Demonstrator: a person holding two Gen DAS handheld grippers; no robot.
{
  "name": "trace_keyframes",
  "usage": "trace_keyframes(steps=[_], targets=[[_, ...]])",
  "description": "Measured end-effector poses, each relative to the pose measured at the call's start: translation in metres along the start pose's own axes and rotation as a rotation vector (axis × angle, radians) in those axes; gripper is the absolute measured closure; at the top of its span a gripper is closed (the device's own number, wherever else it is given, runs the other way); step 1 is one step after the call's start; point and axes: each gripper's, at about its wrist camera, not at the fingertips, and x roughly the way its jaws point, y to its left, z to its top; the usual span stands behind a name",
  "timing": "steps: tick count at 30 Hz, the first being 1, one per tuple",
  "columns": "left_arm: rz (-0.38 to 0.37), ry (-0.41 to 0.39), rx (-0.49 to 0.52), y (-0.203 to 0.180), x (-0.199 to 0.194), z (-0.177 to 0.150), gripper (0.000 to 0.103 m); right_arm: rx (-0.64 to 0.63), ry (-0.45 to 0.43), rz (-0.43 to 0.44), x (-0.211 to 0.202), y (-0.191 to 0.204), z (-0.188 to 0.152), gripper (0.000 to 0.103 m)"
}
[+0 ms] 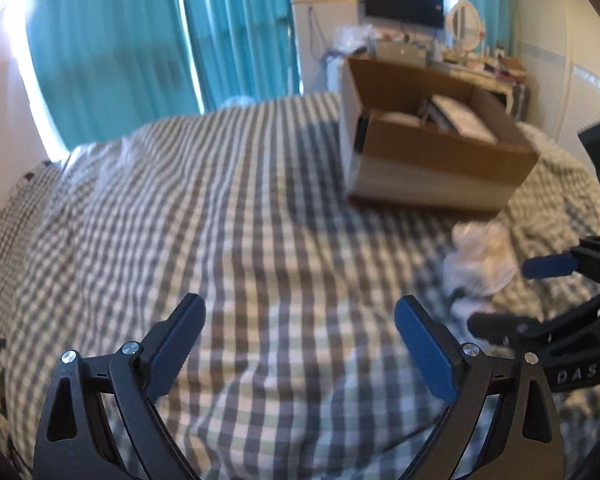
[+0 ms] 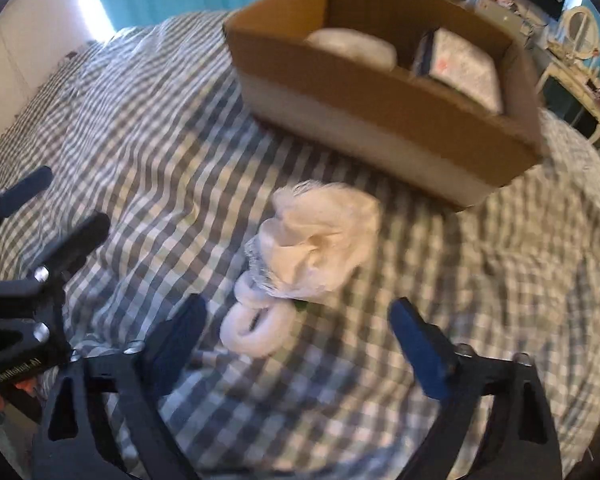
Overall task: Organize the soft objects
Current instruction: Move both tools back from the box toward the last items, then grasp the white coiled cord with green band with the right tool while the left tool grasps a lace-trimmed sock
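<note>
Right wrist view: white soft bundle (image 2: pixel 320 240) lying on the checked bedspread (image 2: pixel 140 128), just ahead of the right gripper (image 2: pixel 296 332), jaws gaping wide, holding nothing. Blurring badly, its lower ring-shaped part (image 2: pixel 256 328) hard to identify. Beyond, sitting on the bed, cardboard box (image 2: pixel 380 112) holding a pale rounded item (image 2: pixel 352 46) and a patterned one (image 2: pixel 468 72), partly hidden by the wall. Left gripper (image 1: pixel 300 320) hovering over bare bedspread, likewise spread wide and empty.
</note>
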Motion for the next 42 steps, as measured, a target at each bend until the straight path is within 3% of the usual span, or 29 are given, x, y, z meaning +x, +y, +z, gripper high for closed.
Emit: trace_keyframes(steps=[2,7,8,12,22,27,31,34,42], targets=[[0.009,0.019,0.002,0.002,0.007,-0.006,0.006,0.002,0.015,0.024,0.015,0.002,0.002,0.018],[0.018,0.047,0.008,0.004,0.019,-0.013,0.006,0.005,0.050,0.077,0.035,0.005,0.003,0.050],[0.011,0.052,0.001,0.004,0.019,-0.013,0.006,-0.003,0.062,0.078,0.037,0.006,0.002,0.061],[-0.003,0.054,-0.011,0.000,0.015,-0.011,0.006,-0.046,0.097,0.086,0.035,0.004,-0.004,0.074],[-0.017,0.029,0.031,-0.019,-0.003,0.008,0.006,-0.117,0.033,0.089,-0.036,-0.027,-0.007,0.076],[-0.036,0.031,0.039,-0.039,-0.006,0.015,0.006,-0.091,-0.070,0.112,-0.074,-0.049,0.000,0.076],[-0.065,0.034,0.058,-0.063,-0.006,0.023,0.006,-0.055,-0.147,0.076,-0.095,-0.064,0.013,0.076],[-0.097,0.039,0.062,-0.083,-0.002,0.032,0.006,-0.039,-0.167,0.011,-0.095,-0.079,0.016,0.076],[-0.182,0.064,0.082,-0.140,0.016,0.051,0.006,0.003,-0.102,-0.105,-0.059,-0.131,0.001,0.076]])
